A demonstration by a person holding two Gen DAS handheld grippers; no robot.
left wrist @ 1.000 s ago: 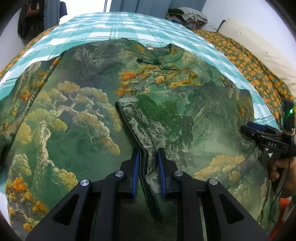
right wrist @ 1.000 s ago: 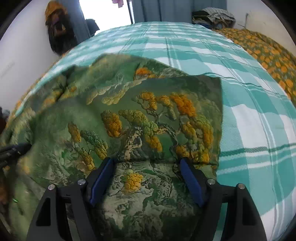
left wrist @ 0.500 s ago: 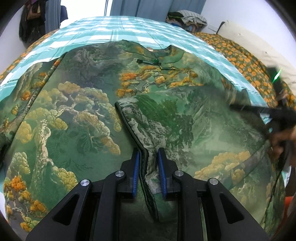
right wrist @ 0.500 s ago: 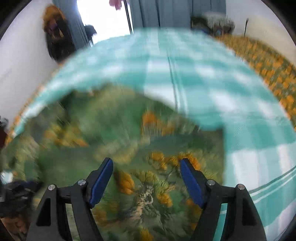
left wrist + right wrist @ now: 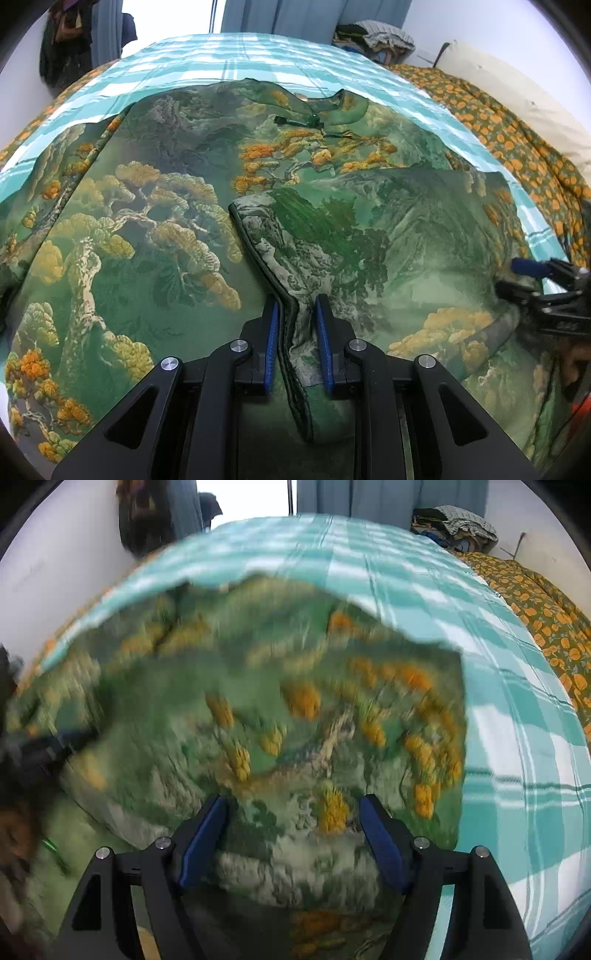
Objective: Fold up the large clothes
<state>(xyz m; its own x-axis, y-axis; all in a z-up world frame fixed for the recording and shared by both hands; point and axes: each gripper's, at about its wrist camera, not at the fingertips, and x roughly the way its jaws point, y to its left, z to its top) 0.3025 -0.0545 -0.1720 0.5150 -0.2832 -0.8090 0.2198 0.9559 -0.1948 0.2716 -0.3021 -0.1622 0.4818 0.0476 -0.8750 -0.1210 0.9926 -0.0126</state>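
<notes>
A large green robe printed with pines and mountains lies spread on the bed, collar at the far end. Its right side is folded over toward the middle, with a dark-trimmed edge. My left gripper is shut on that trimmed edge near its lower end. At the robe's right edge, held by a hand, hovers my right gripper. In the blurred right wrist view, the right gripper stands open over the robe, pads apart from the cloth.
A teal plaid sheet covers the bed around the robe. An orange-flowered blanket and a cream pillow lie to the right. A pile of clothes sits at the far end, dark garments hang at far left.
The right gripper swung up and toward the far side, then came back down over the robe's right edge, still open. The left gripper kept its hold and stayed in place.
</notes>
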